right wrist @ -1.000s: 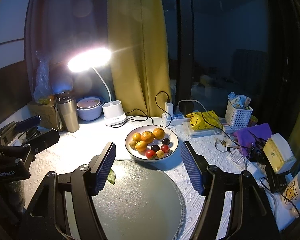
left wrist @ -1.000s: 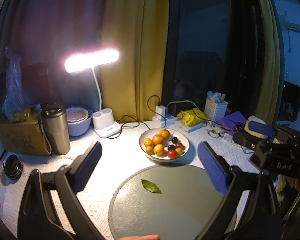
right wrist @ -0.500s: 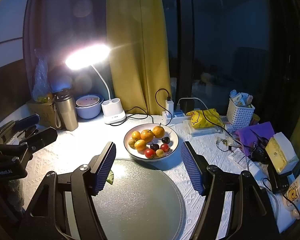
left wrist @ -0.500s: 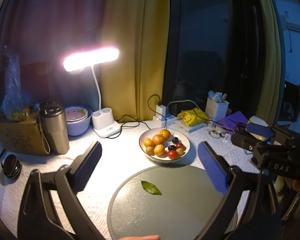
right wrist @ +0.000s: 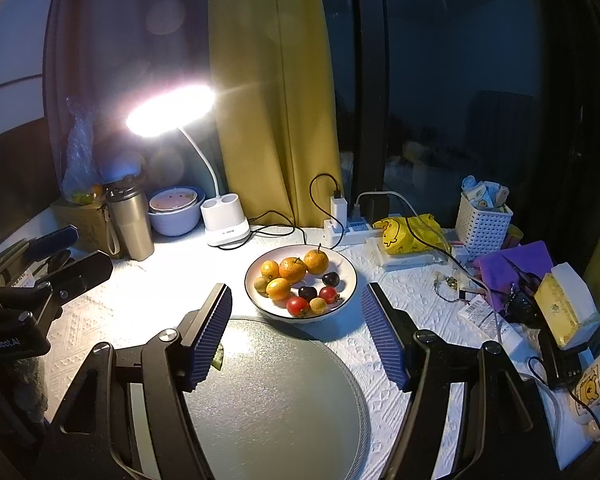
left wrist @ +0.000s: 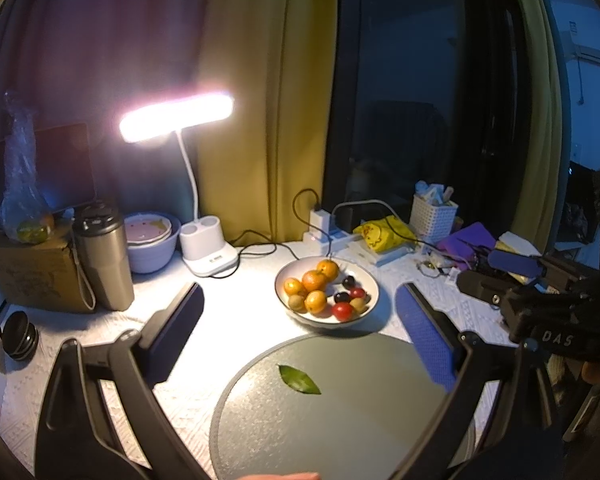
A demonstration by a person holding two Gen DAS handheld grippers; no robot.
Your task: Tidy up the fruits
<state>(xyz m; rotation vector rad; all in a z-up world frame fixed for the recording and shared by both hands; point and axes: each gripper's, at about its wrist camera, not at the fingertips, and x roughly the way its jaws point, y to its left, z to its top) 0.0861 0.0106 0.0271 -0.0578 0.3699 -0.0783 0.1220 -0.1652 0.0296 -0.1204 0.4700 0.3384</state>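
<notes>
A white bowl (left wrist: 363, 276) (right wrist: 350, 268) holds several oranges (left wrist: 314, 279) (right wrist: 292, 269), red tomatoes (left wrist: 342, 310) (right wrist: 297, 305), dark plums (right wrist: 330, 279) and small yellow-green fruits. It stands behind a round grey mat (left wrist: 352, 420) (right wrist: 284, 396) with a green leaf (left wrist: 299, 379) on it. My left gripper (left wrist: 300, 320) is open and empty above the mat's near side. My right gripper (right wrist: 296, 316) is open and empty, hovering in front of the bowl. Each gripper shows at the edge of the other's view (left wrist: 512, 276) (right wrist: 60, 256).
A lit desk lamp (left wrist: 208, 248), steel tumbler (left wrist: 104, 256), stacked bowls (left wrist: 152, 240) and cardboard box (left wrist: 28, 272) stand at back left. A power strip with cables (right wrist: 340, 224), yellow pouch (right wrist: 412, 234), white basket (right wrist: 484, 224), purple cloth, tissue pack (right wrist: 568, 312) and mug (right wrist: 596, 388) crowd the right.
Both grippers drifted only slightly; the scene shifts a little in each view. Jaws stay open and nothing on the table moved.
</notes>
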